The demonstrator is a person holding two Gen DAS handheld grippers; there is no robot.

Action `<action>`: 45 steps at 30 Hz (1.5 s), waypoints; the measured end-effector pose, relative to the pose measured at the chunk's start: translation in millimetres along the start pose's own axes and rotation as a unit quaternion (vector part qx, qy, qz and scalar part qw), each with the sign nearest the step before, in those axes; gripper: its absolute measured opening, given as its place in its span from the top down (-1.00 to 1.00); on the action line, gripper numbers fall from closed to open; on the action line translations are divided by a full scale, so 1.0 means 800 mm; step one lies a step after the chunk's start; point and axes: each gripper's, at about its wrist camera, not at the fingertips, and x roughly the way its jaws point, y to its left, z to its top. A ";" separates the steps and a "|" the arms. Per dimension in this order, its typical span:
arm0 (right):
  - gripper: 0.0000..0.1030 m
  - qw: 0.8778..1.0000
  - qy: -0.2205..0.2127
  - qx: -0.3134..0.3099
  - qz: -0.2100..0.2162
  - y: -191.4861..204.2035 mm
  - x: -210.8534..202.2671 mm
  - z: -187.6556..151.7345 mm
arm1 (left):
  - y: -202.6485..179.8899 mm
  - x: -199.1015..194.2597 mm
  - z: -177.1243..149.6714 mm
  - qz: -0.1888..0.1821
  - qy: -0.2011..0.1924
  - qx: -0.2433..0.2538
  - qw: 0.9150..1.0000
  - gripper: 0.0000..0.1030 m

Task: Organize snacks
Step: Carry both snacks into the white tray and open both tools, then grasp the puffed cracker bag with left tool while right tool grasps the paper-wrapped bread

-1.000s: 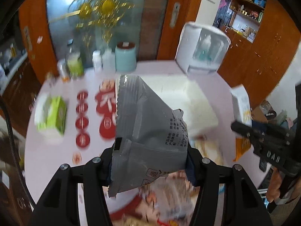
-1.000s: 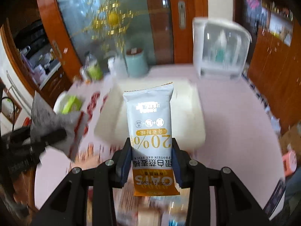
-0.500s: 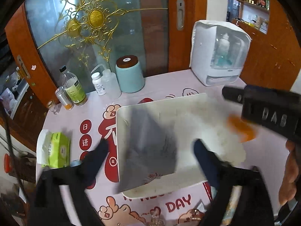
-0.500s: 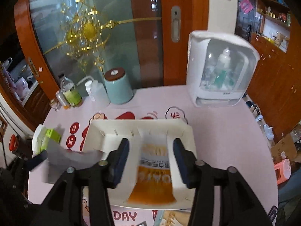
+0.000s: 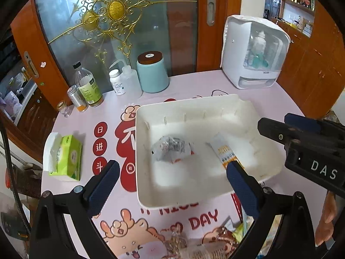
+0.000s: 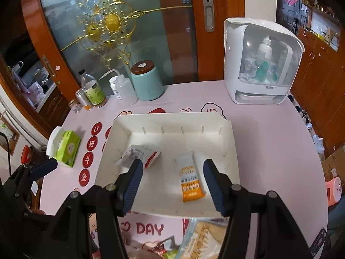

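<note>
A white tray (image 5: 140, 146) (image 6: 228, 149) sits in the middle of the pink table. A grey snack bag (image 5: 171, 149) (image 6: 138, 154) lies in its left half. A white-and-orange oat bar packet (image 5: 225, 152) (image 6: 190, 178) lies in its right half. My left gripper (image 5: 172, 172) is open and empty, above the tray's near edge. My right gripper (image 6: 171, 172) is open and empty, above the tray. The right gripper's black body also shows at the right of the left wrist view (image 5: 301, 146). More snack packets (image 5: 194, 246) (image 6: 200, 239) lie at the table's near edge.
A green tissue pack (image 5: 64, 159) (image 6: 65, 149) lies left of the tray. Bottles (image 5: 88, 86), a teal canister (image 5: 153, 73) (image 6: 146, 81) and a white storage box (image 5: 254, 54) (image 6: 263, 64) stand along the back. The table edge curves off on the right.
Both grippers opened and let go: the grey bag and the oat bar packet dropped from the fingers into the tray. Both grippers have pulled back from it.
</note>
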 end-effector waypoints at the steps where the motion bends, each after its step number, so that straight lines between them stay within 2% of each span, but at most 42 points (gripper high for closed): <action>1: -0.15 1.000 -0.002 0.001 0.003 0.002 -0.006 -0.003 | -0.001 -0.009 -0.006 0.000 -0.003 0.003 1.000 -0.92; 8: -0.15 0.999 -0.017 0.020 0.024 0.017 -0.063 -0.033 | 0.000 -0.065 -0.041 0.016 -0.026 0.022 0.999 -0.92; 15: -0.15 0.999 -0.029 0.018 0.030 0.030 -0.126 -0.071 | 0.003 -0.130 -0.077 -0.006 -0.047 0.016 0.999 -0.93; 20: -0.15 0.999 -0.043 0.000 0.012 0.037 -0.170 -0.101 | 0.001 -0.172 -0.101 -0.023 -0.065 0.009 0.998 -0.96; 25: -0.15 0.998 -0.054 0.016 0.022 0.028 -0.199 -0.131 | 0.001 -0.196 -0.128 -0.031 -0.068 0.000 0.997 -0.98; 35: -0.16 0.999 -0.046 -0.004 0.023 0.017 -0.202 -0.200 | 0.003 -0.202 -0.185 -0.019 -0.073 -0.019 0.997 -0.98; 40: -0.17 0.999 -0.009 -0.010 0.034 0.008 -0.176 -0.244 | 0.004 -0.184 -0.216 -0.009 -0.051 -0.025 0.998 -0.98; 45: -0.17 0.998 0.040 -0.017 0.045 -0.004 -0.132 -0.296 | 0.012 -0.147 -0.259 0.006 -0.010 -0.035 0.999 -0.98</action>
